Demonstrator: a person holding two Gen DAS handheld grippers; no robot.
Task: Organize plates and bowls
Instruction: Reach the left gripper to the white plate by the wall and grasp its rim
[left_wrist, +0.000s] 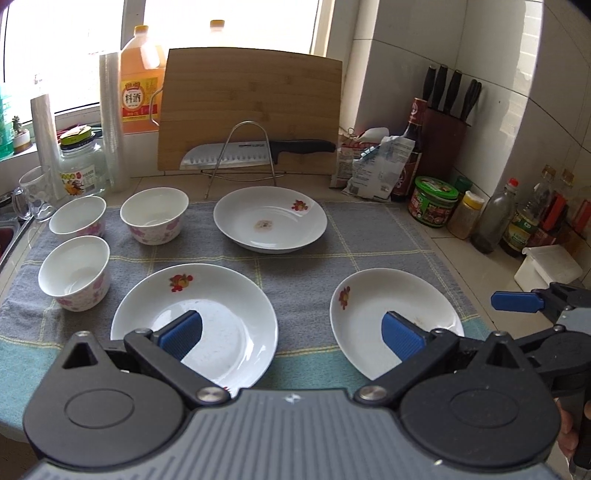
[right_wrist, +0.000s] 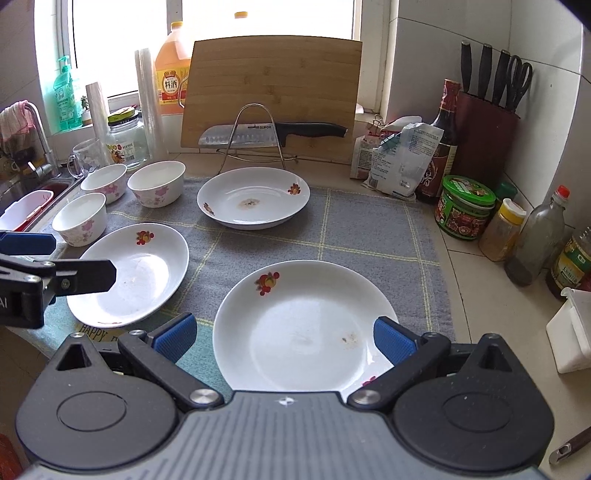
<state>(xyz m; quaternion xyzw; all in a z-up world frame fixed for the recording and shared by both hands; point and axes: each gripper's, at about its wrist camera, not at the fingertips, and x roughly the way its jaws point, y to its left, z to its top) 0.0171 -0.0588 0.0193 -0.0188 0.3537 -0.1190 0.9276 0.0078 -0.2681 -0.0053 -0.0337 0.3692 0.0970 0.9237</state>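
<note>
Now, left wrist view: left gripper (left_wrist: 291, 334) spread wide, blue pads (left_wrist: 183, 334) well apart, holding nothing; it hangs above the near edge of the grey cloth (left_wrist: 295, 254); its left pad sits over the near-left plate (left_wrist: 194, 325), its right pad over the near-right plate (left_wrist: 397, 321); far plate (left_wrist: 270, 218) lies alone at the back of the cloth, a brown smear at its centre; three flowered bowls (left_wrist: 154, 215) stand upright at the cloth's left side, two in the back row side by side, one nearer; none stacked; right gripper (left_wrist: 517, 301) shows at the right edge, one blue pad in sight, whether spread or closed I cannot tell from here; cutting board (left_wrist: 251, 107) leans upright behind the far plate, knife (left_wrist: 258, 150) resting on a wire rack in front of it.

Right wrist view: right gripper (right_wrist: 284, 338) also spread, empty, pads either side of the near-right plate (right_wrist: 306, 325), above its near rim; small brown specks on that plate's floor; near-left plate (right_wrist: 129, 273) lies to the left, part covered by the left gripper (right_wrist: 55, 262), which juts in from the left edge; far plate (right_wrist: 253, 197) apart from both; bowls (right_wrist: 156, 183) cluster beside the sink (right_wrist: 22, 192); knife block (right_wrist: 484, 129) and jars (right_wrist: 464, 206) line the right wall.
</note>
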